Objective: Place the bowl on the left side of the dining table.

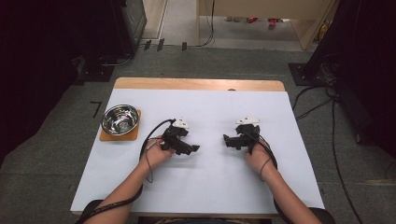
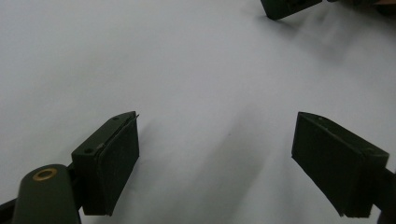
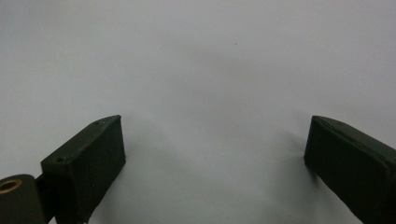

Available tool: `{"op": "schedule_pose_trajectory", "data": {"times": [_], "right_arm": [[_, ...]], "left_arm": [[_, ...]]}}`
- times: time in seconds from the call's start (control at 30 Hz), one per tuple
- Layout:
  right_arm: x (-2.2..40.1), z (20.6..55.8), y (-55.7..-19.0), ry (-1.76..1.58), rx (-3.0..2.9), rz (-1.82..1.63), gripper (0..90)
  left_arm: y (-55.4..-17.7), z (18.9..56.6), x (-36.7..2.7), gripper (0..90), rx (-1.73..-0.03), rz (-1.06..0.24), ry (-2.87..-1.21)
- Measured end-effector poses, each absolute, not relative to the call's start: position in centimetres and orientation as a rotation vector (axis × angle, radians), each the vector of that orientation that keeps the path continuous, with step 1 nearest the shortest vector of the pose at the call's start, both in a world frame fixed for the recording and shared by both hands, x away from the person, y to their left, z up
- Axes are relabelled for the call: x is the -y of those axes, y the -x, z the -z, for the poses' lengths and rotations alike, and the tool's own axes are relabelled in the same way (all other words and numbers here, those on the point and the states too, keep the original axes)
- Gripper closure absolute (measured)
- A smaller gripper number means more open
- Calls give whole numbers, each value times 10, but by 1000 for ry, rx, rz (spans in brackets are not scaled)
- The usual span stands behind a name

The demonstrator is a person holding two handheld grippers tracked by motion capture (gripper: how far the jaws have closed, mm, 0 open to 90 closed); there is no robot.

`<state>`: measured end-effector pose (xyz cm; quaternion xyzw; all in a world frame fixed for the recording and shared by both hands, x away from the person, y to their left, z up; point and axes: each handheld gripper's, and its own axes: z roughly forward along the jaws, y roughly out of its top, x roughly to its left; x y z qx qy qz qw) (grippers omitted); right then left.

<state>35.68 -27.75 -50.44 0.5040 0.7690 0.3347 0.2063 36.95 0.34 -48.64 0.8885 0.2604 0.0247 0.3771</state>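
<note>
Currently the steel bowl point(image 1: 120, 119) stands upright on a square orange-brown mat point(image 1: 107, 136) near the left edge of the table point(image 1: 210, 186), toward its far side, and well apart from both grippers. It reads as thin polished metal: probably light, rigid, and slick on its curved wall, so a pinch on the outside of the body is likely to slip. The practical place to take hold is the rim, with one jaw inside and one outside, at the side nearest the person; a firm but not crushing closure should suffice, since the metal will not deform easily. What lies in its bottom cannot be resolved under the reflections. The mat beneath it looks flat and may shift if the bowl is dragged rather than lifted. The left gripper point(image 1: 192, 148) rests low over the white sheet near the table's middle, held in the person's left hand point(image 1: 156, 153), and it is the closer of the two to the bowl; in the left gripper view its jaws stand wide apart with nothing but bare sheet between them. The right gripper point(image 1: 227, 140) sits opposite it, pointed inward toward the left one, held in the right hand point(image 1: 258, 156); in the right gripper view its jaws are likewise spread, with nothing held. A tip of the right gripper shows at the top edge of the left gripper view.
</note>
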Motion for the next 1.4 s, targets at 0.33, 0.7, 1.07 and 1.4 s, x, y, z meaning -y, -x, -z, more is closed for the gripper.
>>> {"op": "schedule_pose_trajectory", "data": {"times": [0.33, 0.7, 1.07, 1.4], "right_arm": [[277, 504, -357, -1405, -2142, -933, 49], [277, 504, -357, -1403, -2142, -932, 49], [277, 504, -357, -1403, -2142, -932, 49], [278, 504, -357, -1401, -2143, -933, 49]], "left_arm": [[-363, 491, 9, 135, -609, -92, -2287], [-358, 495, 13, 75, -583, -124, -2289], [-351, 500, 20, 0, -526, -204, -2324], [-350, 500, 20, 0, -526, -206, -2325]]}}
